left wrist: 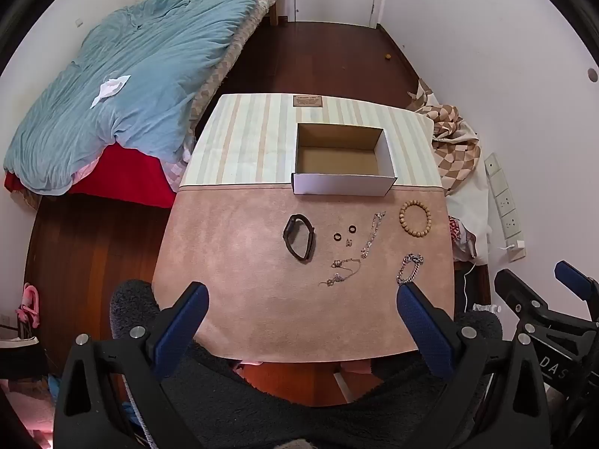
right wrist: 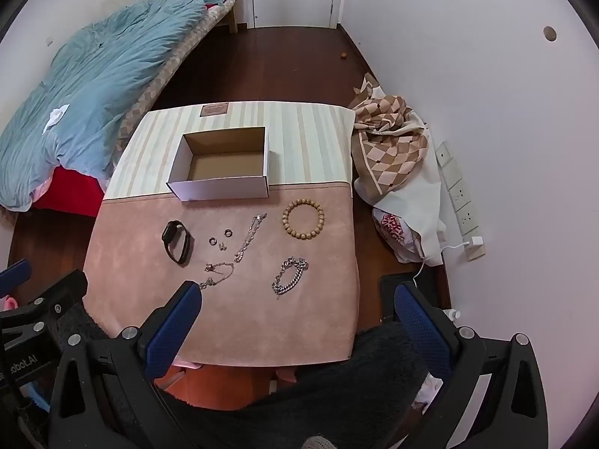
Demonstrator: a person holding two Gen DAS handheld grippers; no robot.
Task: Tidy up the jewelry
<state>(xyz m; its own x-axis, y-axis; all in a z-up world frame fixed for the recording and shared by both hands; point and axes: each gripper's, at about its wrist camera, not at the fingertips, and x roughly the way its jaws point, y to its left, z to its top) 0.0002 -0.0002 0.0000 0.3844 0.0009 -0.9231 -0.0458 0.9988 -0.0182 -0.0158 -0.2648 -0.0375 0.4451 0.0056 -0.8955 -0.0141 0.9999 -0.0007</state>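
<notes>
Above the pink mat [left wrist: 262,318], both grippers — left [left wrist: 302,308], right [right wrist: 297,308] — tilted steeply down, jaws wide, empty.

The near part of the table [left wrist: 262,321] is bare pink cloth, so a hand-held gripper can come down there freely. Further in, the jewelry lies spread across the middle: a black watch [left wrist: 299,237] on the left, two small rings [left wrist: 344,233], thin chains [left wrist: 372,234], a bead bracelet [left wrist: 414,219] and a silver chain bracelet [left wrist: 410,268] on the right, with narrow gaps between them. Behind them the open white box [left wrist: 342,159] stands, its walls blocking a low path; the striped cloth beside the box is free.
</notes>
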